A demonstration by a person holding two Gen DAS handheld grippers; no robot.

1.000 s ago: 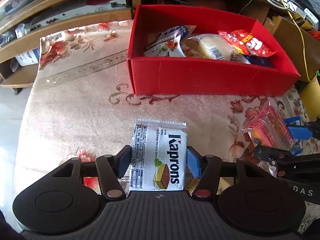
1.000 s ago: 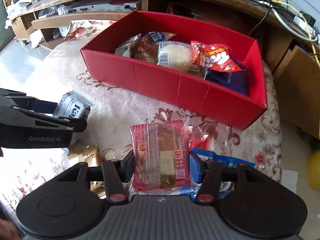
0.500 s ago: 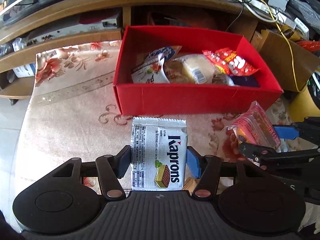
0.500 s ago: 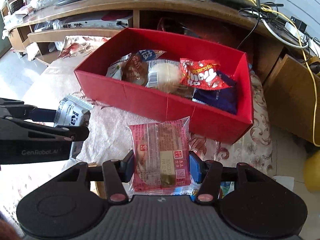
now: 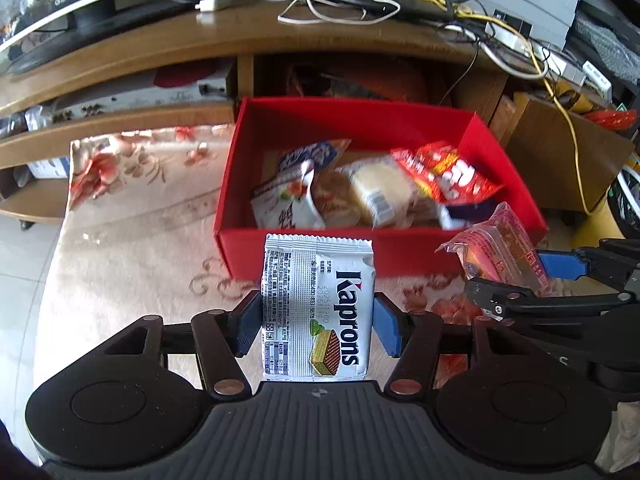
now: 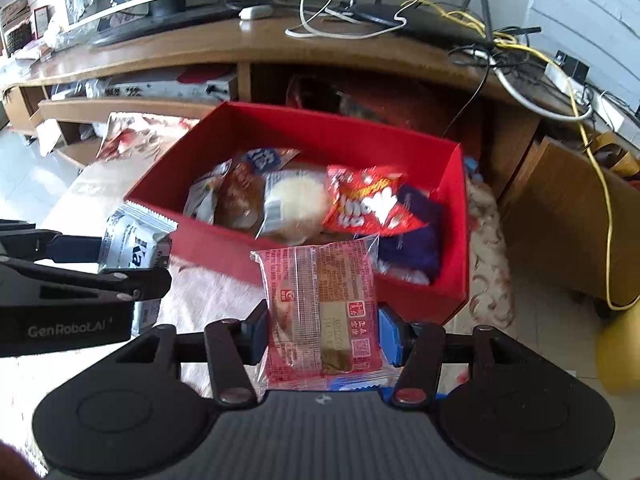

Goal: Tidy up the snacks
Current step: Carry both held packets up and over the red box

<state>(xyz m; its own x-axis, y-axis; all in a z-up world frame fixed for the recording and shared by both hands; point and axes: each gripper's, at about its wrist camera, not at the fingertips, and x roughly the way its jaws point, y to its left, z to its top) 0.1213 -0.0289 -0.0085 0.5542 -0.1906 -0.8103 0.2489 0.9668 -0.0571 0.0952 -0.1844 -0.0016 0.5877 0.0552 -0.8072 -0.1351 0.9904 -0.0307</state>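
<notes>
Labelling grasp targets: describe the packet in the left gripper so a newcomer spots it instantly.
Find the red box on the floral cloth; just before its near wall, the left gripper clamps a white Kaprons wafer packet. Unlike the pink packet beside it, it shows blue lettering.

Glossy crinkled foil on the white Kaprons wafer packet (image 5: 318, 304), serrated along its top edge. Clear shiny film over pink print on the pink cake packet (image 6: 320, 312). Matt red cardboard for the box (image 5: 420, 250) — smooth, creased at the corners. Soft woven cloth with a floral print on the table cover (image 5: 132, 248). Polished brown wood on the TV stand (image 5: 248, 40) — faintly reflective. Matt black plastic, ribbed, with blue pads (image 5: 386, 328).
</notes>
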